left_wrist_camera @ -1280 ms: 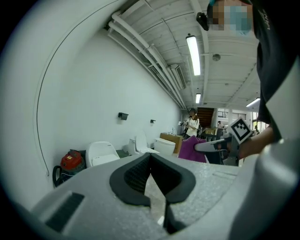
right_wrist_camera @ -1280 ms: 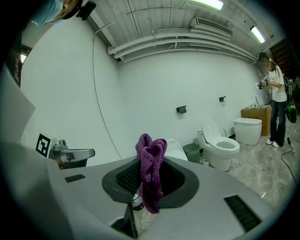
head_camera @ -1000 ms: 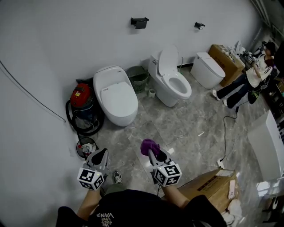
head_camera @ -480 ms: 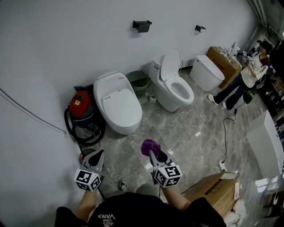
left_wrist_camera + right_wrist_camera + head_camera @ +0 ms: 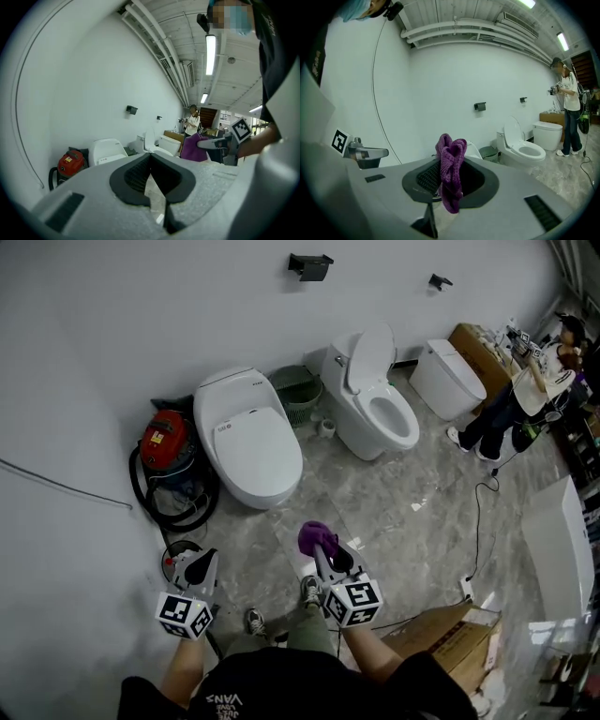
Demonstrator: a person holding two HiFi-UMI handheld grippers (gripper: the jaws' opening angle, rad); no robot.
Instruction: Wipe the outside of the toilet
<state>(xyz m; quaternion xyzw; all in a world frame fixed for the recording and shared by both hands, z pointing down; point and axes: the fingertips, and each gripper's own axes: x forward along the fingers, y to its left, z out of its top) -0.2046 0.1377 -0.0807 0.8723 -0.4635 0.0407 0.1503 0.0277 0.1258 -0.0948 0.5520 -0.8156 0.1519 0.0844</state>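
The right gripper (image 5: 328, 561) is clamped on a purple cloth (image 5: 315, 538). The left gripper (image 5: 201, 568) is closed and empty. The closed-lid toilet (image 5: 251, 442) stands farther off, apart from both. The cloth looks loosely bunched, so hard rubbing could drag it free. The red vacuum (image 5: 166, 448) crowds the toilet's left side.

red vacuum (image 5: 166, 442) by wall | green bin (image 5: 295, 391) by wall | cardboard box (image 5: 450, 643) on floor | person (image 5: 539, 385) far right

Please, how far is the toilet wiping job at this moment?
Done: the right gripper grips the purple cloth. In hand: the cloth hangs in the air short of the closed-lid toilet, touching nothing. To do: all the wiping. The left gripper is shut, empty.
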